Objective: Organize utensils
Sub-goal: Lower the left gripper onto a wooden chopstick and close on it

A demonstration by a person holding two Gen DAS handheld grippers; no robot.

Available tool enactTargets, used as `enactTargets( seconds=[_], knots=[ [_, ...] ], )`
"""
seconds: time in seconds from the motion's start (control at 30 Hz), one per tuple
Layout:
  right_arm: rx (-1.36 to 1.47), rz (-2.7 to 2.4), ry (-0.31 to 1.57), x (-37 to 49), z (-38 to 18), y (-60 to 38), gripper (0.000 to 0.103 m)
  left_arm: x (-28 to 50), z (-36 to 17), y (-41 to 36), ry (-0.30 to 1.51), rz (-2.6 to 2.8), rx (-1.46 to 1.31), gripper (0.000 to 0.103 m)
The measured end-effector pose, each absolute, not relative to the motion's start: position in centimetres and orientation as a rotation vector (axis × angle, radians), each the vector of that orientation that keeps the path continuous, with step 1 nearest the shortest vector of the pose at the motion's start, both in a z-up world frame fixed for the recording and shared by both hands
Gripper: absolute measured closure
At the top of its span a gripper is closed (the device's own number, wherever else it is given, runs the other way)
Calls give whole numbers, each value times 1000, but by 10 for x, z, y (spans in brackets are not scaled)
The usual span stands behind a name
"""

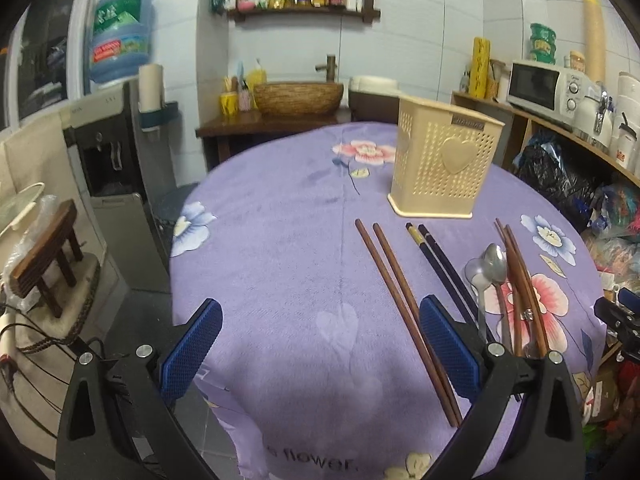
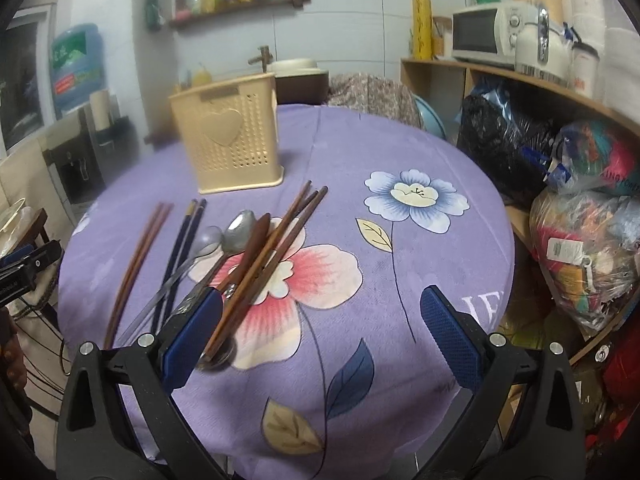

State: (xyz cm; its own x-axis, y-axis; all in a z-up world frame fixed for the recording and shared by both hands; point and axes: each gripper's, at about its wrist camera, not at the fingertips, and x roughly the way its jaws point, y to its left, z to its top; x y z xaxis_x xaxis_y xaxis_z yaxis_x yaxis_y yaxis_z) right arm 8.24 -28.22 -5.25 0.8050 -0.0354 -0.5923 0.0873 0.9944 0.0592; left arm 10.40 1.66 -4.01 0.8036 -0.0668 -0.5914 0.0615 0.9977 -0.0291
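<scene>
A cream perforated utensil holder (image 1: 444,164) (image 2: 232,140) with a heart on its side stands upright on the purple flowered tablecloth (image 1: 280,260) (image 2: 400,280). In front of it lie a brown chopstick pair (image 1: 404,300) (image 2: 136,264), a dark navy pair (image 1: 440,268) (image 2: 180,248), two metal spoons (image 1: 486,272) (image 2: 228,240) and several brown wooden utensils (image 1: 524,288) (image 2: 272,248) in a loose pile. My left gripper (image 1: 320,344) hovers open over the cloth, left of the brown chopsticks. My right gripper (image 2: 320,336) is open too, its left finger just beside the pile's near ends.
The round table's edge drops off near both grippers. A water dispenser (image 1: 112,132) and a small wooden stool (image 1: 44,256) stand left. Shelving with a microwave (image 2: 488,32), and bags (image 2: 580,240), crowds the right. A basin counter (image 1: 296,100) is behind the table.
</scene>
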Motion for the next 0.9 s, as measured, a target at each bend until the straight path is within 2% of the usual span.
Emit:
enactTargets(
  seconds=[0.1,0.2,0.3,0.47,0.57,0.9],
  knots=[
    [104,-58,652,105,-52,-287,6,131,-42,16,691,-98,-7,5],
    [106,-33,666,125,-49,-285,12,154,-43,12,748,-132,-28,11],
    [100,-28,671,141,-47,-282,16,173,-44,5,778,-154,-45,22],
    [90,-25,664,149,-44,-276,16,200,-56,-16,866,-196,-11,56],
    [83,-25,666,149,-45,-274,16,213,-66,-23,913,-200,-9,65],
    [80,-23,672,151,-48,-274,16,226,-76,-26,957,-181,12,74]
  ],
)
